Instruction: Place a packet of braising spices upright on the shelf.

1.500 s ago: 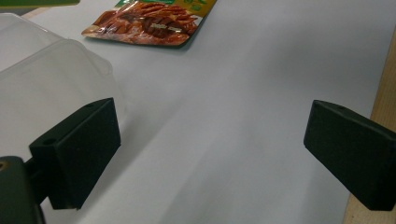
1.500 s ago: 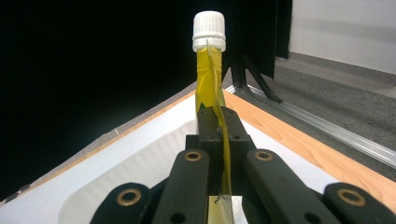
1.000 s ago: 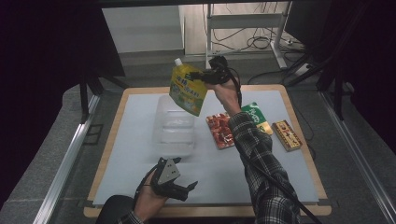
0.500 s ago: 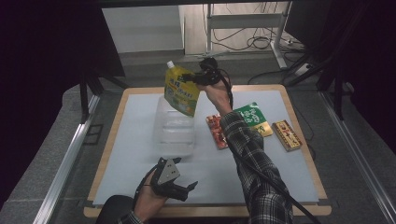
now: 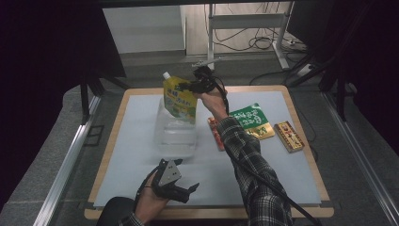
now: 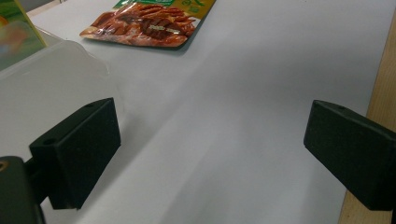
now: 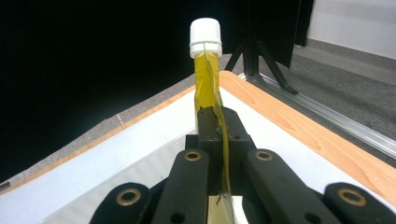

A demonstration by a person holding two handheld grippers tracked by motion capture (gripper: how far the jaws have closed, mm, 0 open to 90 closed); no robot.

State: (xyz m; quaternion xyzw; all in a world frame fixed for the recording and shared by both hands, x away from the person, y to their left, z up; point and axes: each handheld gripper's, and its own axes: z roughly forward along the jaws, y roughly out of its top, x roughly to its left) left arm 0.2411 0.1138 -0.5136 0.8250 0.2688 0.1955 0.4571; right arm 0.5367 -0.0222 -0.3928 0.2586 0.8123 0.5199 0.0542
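Right tongs (image 5: pixel 190 87) clamped tight on the upper edge of a yellow-green pouch (image 5: pixel 179 100) with a white screw cap (image 5: pixel 165 75). In the right gripper view the jaws sit closed on the thin pouch (image 7: pixel 208 84) seam, with the cap (image 7: pixel 206 31) standing straight beyond the tips.

Change over the last second: the pouch and right tongs have travelled leftward across the high view and sunk a little. A second ago the pouch hung just past the far right corner of the clear plastic box (image 5: pixel 175 132); now it hangs directly over the far part of that box, its lower edge at or just inside the rim. Contact with the box floor cannot be judged. The grip on the pouch is unchanged.

Left tongs (image 5: pixel 187 191) have not moved: low at the near edge of the desk (image 5: pixel 131 155), jaws spread wide with nothing between them. In the left gripper view, bare desk (image 6: pixel 243 116) lies between the two pads, the box (image 6: pixel 51 79) wall is just beside one jaw, and a red snack packet (image 6: pixel 140 28) lies farther ahead.

To the right of the right tongs' forearm lie the red packet (image 5: pixel 215 134), a green packet (image 5: pixel 251 120) and a small brown box (image 5: pixel 289 136), all where they lay before.
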